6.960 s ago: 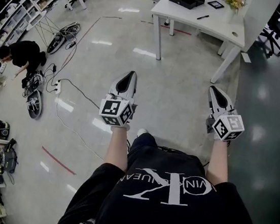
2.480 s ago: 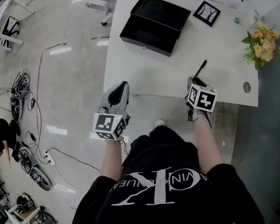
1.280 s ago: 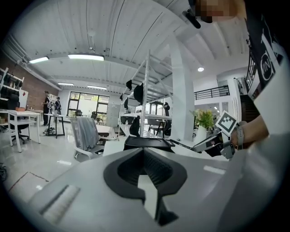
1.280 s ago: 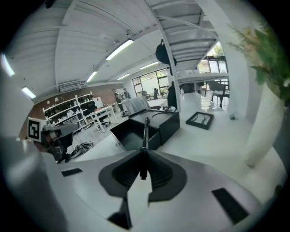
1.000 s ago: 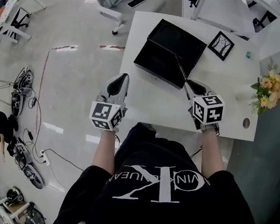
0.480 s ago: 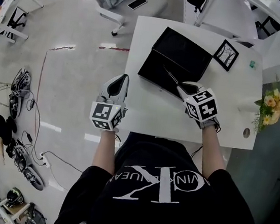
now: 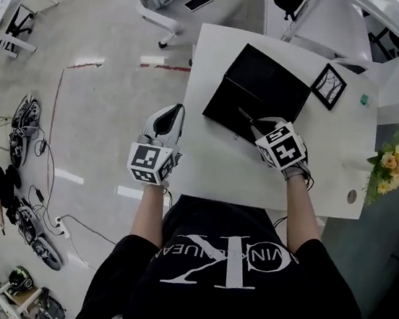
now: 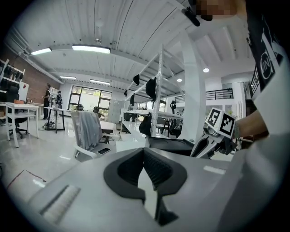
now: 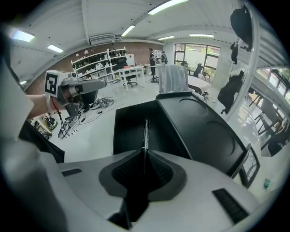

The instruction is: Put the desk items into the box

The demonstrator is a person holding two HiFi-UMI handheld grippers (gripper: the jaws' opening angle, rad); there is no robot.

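A black box [image 7: 256, 90] lies open on the white desk [image 7: 213, 164], tray in front and lid hinged back. My right gripper [image 7: 257, 123] is shut on a thin black pen [image 7: 245, 114]. The pen's far end hangs over the tray's near edge. Seen from the right gripper view, the pen [image 9: 145, 133] sticks straight out from the right gripper [image 9: 145, 158] over the tray [image 9: 129, 131], with the lid [image 9: 199, 131] to its right. My left gripper [image 7: 170, 115] hovers off the desk's left edge, and in its own view this left gripper [image 8: 145, 156] is shut and holds nothing.
A small framed picture [image 7: 329, 86] lies right of the box, and a tiny green thing [image 7: 364, 100] sits beyond it. Yellow flowers [image 7: 392, 162] stand at the desk's right edge. A chair with a phone [image 7: 202, 2] on it is behind the desk. Cables lie on the floor at left.
My right gripper has carried the pen forward and left, from the bare desk to the box's near edge. The left gripper has stayed beside the desk.
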